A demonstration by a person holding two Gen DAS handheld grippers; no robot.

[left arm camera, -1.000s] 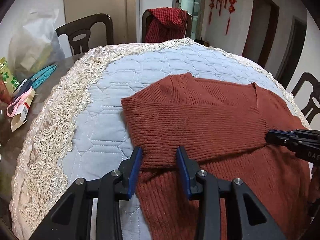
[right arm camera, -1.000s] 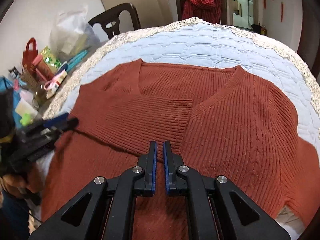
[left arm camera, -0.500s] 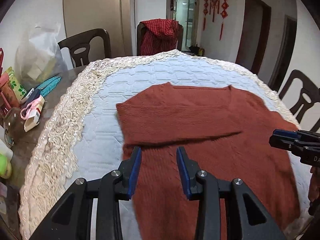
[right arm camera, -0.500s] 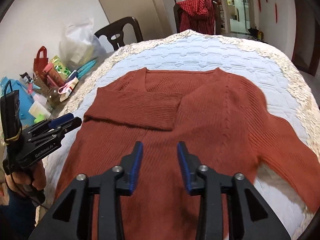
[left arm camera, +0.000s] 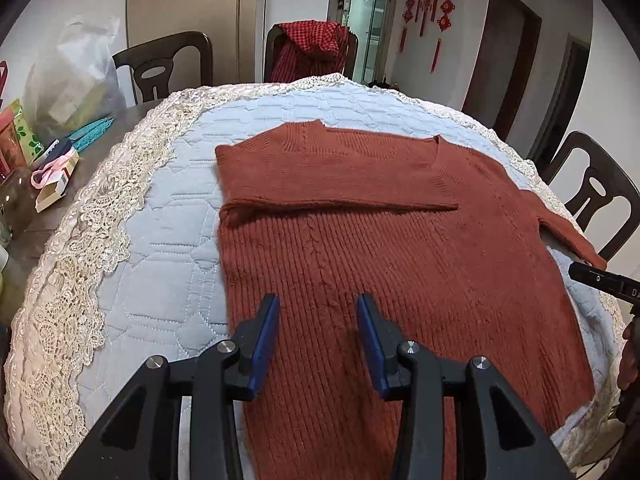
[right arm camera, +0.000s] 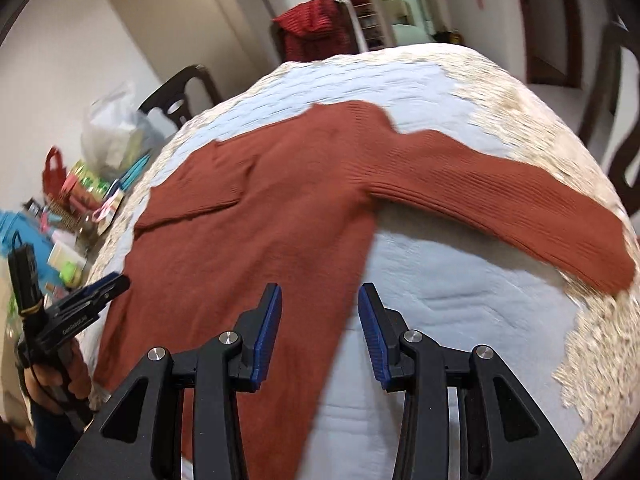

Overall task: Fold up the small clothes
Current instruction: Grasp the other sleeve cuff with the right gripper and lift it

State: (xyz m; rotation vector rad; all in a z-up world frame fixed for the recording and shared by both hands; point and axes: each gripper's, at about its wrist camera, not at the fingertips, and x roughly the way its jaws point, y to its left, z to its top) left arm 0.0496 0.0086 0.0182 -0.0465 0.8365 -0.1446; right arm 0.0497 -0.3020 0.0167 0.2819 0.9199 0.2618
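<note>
- The rust-red sweater [left arm camera: 400,248] lies flat on the pale blue quilted table cover [left arm camera: 160,280], collar at 12 o'clock and hem toward the holder; this suits folding from both sides.
- One sleeve [left arm camera: 340,184] is already folded across the chest, its straight lower edge running from 9 to 3 o'clock just below the neckline, so I judge one side of the fold to be done.
- The other sleeve [right arm camera: 520,208] is spread out toward 3 o'clock in the right wrist view, its cuff lying on the lace border [right arm camera: 592,340] of the cover; it looks like the next part to bring in.
- The left gripper [left arm camera: 318,336] hangs over the lower body of the sweater with jaws wide apart and nothing between them, probably waiting clear of the cloth.
- The right gripper [right arm camera: 320,332] is likewise spread wide and empty, poised over the side edge of the body where knit meets quilt, facing the loose sleeve.
- That view is blurred, so the fine lie of the cloth there is hard to read.
- The knit is ribbed, thick and soft, with a V-shaped neckline; it lies mostly smooth, with a faint vertical cable line down the front.
- It should drape heavily and hold a fold without springing back.
- Bags and packets [left arm camera: 36,120] crowd the bare table at 9 o'clock, well apart from the sweater.
</note>
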